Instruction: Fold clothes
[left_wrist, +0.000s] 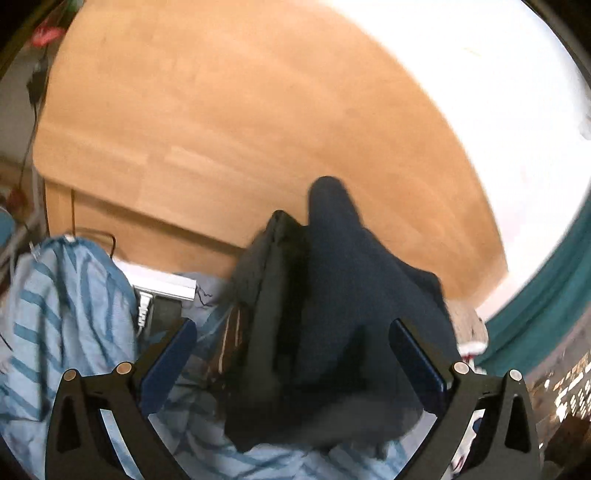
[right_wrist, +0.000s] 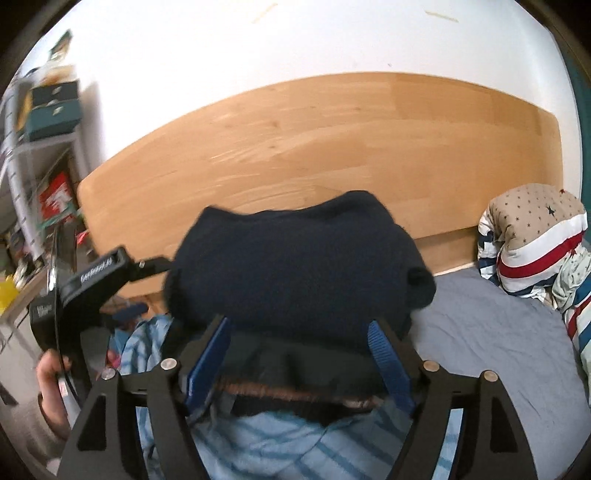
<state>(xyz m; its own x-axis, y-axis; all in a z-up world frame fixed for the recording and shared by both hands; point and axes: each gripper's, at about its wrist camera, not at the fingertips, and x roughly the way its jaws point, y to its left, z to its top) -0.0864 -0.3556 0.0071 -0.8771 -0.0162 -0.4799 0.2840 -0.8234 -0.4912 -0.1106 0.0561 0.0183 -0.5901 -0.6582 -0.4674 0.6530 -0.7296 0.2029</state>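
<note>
A folded navy sweater (right_wrist: 295, 266) lies on top of a stack of dark folded clothes (right_wrist: 295, 373) on the bed. My right gripper (right_wrist: 301, 356) is open, its blue pads on either side of the stack's near edge, just under the sweater. In the left wrist view the same sweater (left_wrist: 354, 288) and a dark grey garment (left_wrist: 269, 295) rise between the fingers of my left gripper (left_wrist: 293, 360), which is open and straddles the pile. The left gripper's body also shows in the right wrist view (right_wrist: 96, 284), held by a hand.
A light blue striped duvet (left_wrist: 62, 314) lies under and left of the stack. A wooden headboard (right_wrist: 332, 147) stands behind. A star-and-stripe patterned pillow (right_wrist: 535, 240) sits at the right on the grey sheet (right_wrist: 487, 332). Shelves (right_wrist: 40, 147) stand at far left.
</note>
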